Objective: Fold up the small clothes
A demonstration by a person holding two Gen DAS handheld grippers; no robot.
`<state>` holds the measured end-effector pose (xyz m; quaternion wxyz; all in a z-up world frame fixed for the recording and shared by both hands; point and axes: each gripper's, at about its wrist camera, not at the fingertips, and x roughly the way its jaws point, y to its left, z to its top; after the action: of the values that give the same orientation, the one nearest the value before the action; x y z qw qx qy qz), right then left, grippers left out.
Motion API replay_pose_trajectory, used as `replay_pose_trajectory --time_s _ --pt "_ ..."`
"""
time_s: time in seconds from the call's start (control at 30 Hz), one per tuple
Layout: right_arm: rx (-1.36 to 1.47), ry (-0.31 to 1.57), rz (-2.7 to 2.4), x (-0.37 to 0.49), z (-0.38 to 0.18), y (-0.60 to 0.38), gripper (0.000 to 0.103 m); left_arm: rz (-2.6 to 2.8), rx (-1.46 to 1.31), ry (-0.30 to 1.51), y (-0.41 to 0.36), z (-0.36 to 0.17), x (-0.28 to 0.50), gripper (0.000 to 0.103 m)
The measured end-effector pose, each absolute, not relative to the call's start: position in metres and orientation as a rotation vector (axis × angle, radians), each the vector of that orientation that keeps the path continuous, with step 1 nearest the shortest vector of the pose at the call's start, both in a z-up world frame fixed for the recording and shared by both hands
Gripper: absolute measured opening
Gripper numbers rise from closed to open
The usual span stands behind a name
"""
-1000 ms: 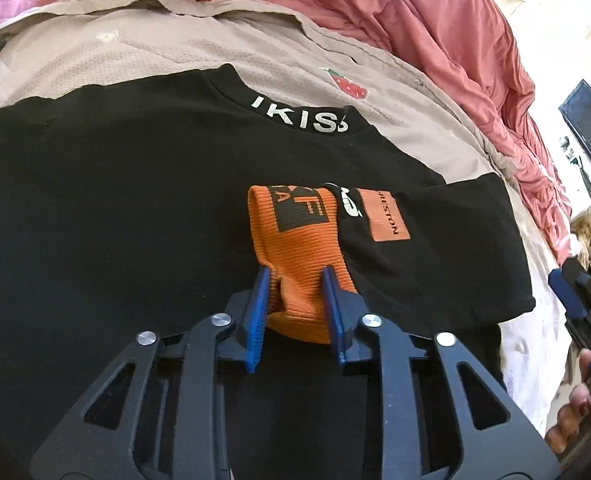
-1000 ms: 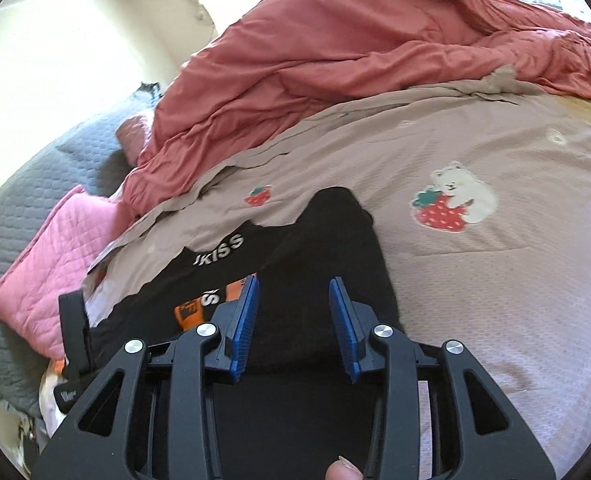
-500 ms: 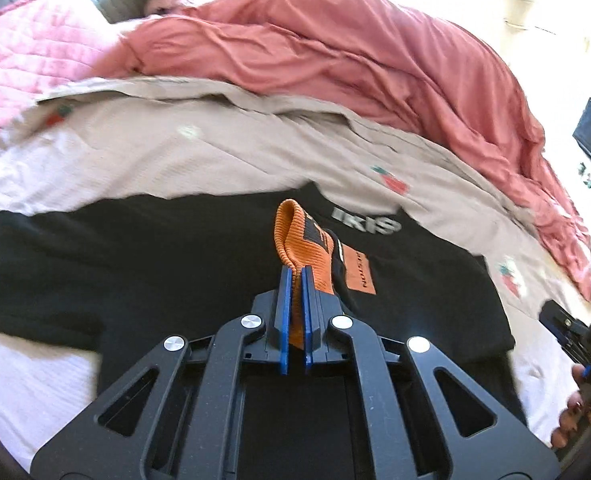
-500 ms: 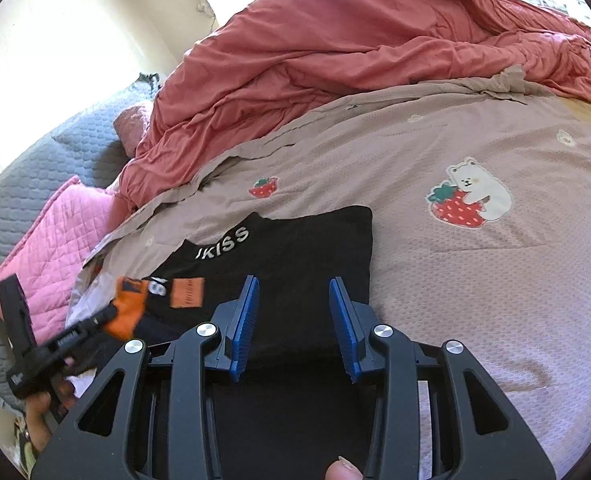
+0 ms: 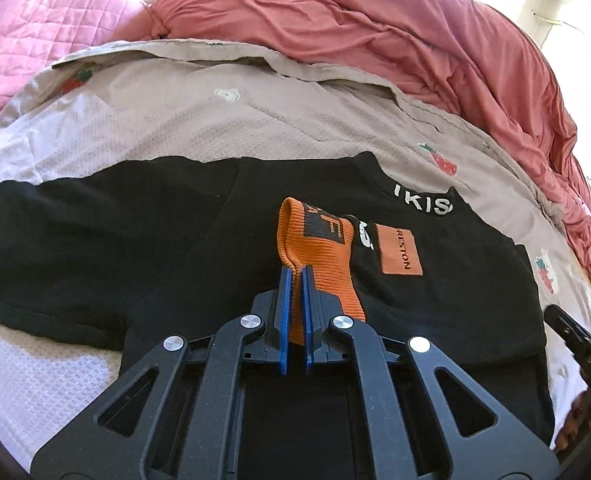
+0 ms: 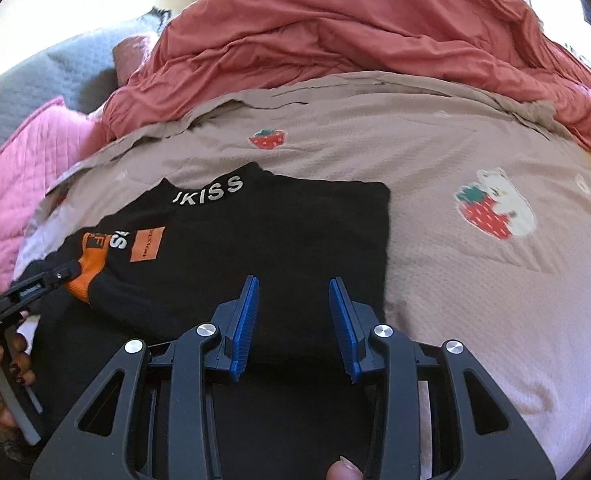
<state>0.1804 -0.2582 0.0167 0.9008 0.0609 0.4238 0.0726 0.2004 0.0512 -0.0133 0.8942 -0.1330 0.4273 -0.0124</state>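
A black sweater (image 5: 135,232) with white collar lettering and an orange patch (image 5: 399,252) lies spread on the bed. My left gripper (image 5: 294,276) is shut on its orange ribbed sleeve cuff (image 5: 319,248) and holds it over the sweater's chest. In the right wrist view the sweater (image 6: 279,232) lies flat, its right side folded in to a straight edge. My right gripper (image 6: 294,296) is open and empty just above the sweater's lower part. The left gripper (image 6: 43,280) with the cuff (image 6: 91,268) shows at the left there.
The sweater rests on a beige bedspread (image 6: 475,288) with strawberry and bear prints. A rumpled red duvet (image 6: 355,40) is piled behind it. A pink quilted pillow (image 5: 43,36) and a grey one (image 6: 47,76) lie at the far left. The right gripper's edge (image 5: 583,344) shows at right.
My left gripper closed on the orange cuff and carried it across the sweater. My right gripper stayed open and moved in closer over the sweater.
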Motion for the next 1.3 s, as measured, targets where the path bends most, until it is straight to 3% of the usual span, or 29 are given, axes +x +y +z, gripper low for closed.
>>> replay_pose_trajectory --time_s 0.3,0.53,0.77,1.1,1.3 --pt "0.051 0.979 0.049 0.195 -0.02 -0.266 0.031 0.05 -0.262 0.897 0.065 -0.016 0.201 0.001" --pt "0.207 0.907 0.105 0.176 0.003 -0.29 0.051 0.045 -0.322 0.855 0.074 -0.006 0.194 0.001" --pt "0.221 0.853 0.025 0.185 0.025 -0.318 0.054 -0.029 -0.216 0.77 0.038 0.014 0.183 0.004" --pt "0.074 0.858 0.122 0.225 0.023 -0.272 0.06 -0.109 -0.075 0.872 0.004 -0.015 0.196 0.03" --pt "0.026 0.963 0.105 0.255 -0.01 -0.256 0.06 -0.1 -0.087 0.933 0.008 -0.029 0.202 0.032"
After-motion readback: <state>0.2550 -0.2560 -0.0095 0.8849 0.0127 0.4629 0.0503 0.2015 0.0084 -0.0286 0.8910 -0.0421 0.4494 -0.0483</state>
